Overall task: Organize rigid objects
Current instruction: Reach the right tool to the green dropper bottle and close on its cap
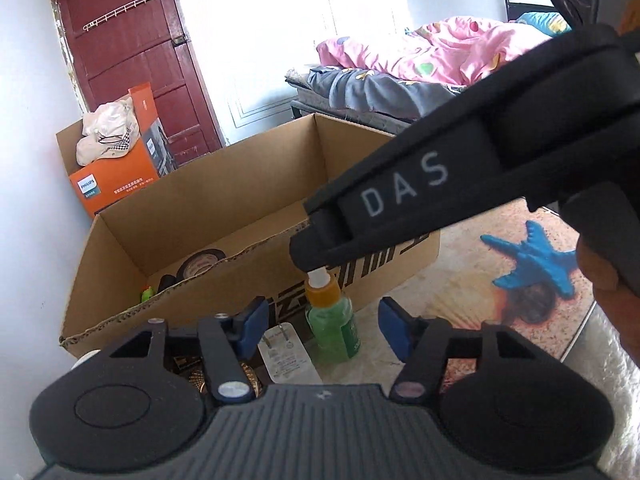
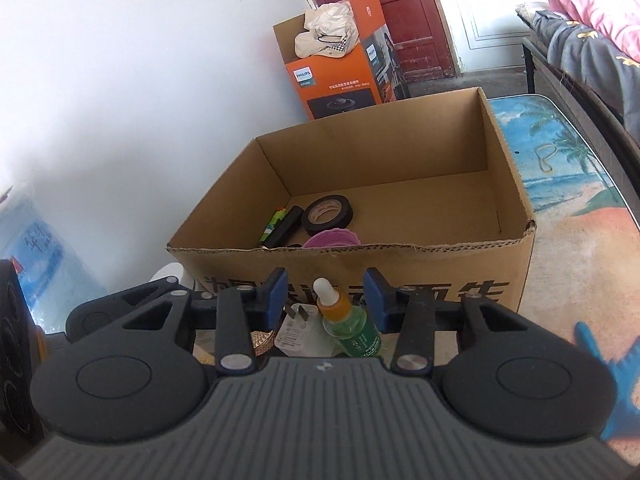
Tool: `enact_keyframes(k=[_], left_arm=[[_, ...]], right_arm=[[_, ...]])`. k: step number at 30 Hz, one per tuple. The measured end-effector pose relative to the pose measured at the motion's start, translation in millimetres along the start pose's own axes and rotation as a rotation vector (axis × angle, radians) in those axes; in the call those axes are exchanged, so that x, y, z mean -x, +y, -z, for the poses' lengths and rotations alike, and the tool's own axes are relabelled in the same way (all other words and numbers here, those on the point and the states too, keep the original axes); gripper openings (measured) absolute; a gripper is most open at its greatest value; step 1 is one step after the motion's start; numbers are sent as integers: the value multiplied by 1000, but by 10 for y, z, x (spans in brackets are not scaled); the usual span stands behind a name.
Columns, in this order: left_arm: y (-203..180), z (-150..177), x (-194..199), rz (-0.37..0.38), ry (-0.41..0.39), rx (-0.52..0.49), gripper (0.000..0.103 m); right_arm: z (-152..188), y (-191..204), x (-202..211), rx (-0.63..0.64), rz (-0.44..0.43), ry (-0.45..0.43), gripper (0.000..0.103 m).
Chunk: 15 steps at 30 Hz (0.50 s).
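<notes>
A small green bottle (image 1: 334, 330) with an orange neck and white dropper cap stands on the mat in front of the open cardboard box (image 1: 200, 204). My left gripper (image 1: 324, 330) is open, its blue pads (image 1: 251, 326) on either side of the bottle with gaps. My right gripper (image 1: 310, 248) reaches in from the upper right, its tip just over the cap. In the right wrist view the bottle (image 2: 348, 322) leans between the right gripper's (image 2: 327, 300) pads (image 2: 376, 300), which do not touch it. A white plug adapter (image 2: 294, 330) lies beside the bottle.
The box (image 2: 400, 258) holds a black tape roll (image 2: 328, 216), a black bar (image 2: 282, 226), a green item and a purple item (image 2: 330, 238). An orange Philips carton (image 2: 340, 84) stands behind it against the wall. A bed (image 1: 420, 64) is at the right; a beach-print mat (image 1: 520, 264) covers the floor.
</notes>
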<state>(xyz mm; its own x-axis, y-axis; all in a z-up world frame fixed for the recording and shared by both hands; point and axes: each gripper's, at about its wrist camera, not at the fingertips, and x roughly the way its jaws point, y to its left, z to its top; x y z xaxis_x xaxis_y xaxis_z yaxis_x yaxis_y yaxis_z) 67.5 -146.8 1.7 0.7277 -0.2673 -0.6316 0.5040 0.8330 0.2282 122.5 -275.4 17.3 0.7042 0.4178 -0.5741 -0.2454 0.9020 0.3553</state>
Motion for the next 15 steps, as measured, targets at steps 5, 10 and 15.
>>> enact_keyframes(k=[5, 10, 15], left_arm=[[-6, 10, -159, 11, 23, -12, 42], [22, 14, -216, 31, 33, 15, 36], [53, -1, -189, 72, 25, 50, 36]], right_arm=[[7, -49, -214, -17, -9, 34, 21], [21, -92, -293, -42, -32, 25, 16], [31, -105, -241, -51, -20, 26, 12]])
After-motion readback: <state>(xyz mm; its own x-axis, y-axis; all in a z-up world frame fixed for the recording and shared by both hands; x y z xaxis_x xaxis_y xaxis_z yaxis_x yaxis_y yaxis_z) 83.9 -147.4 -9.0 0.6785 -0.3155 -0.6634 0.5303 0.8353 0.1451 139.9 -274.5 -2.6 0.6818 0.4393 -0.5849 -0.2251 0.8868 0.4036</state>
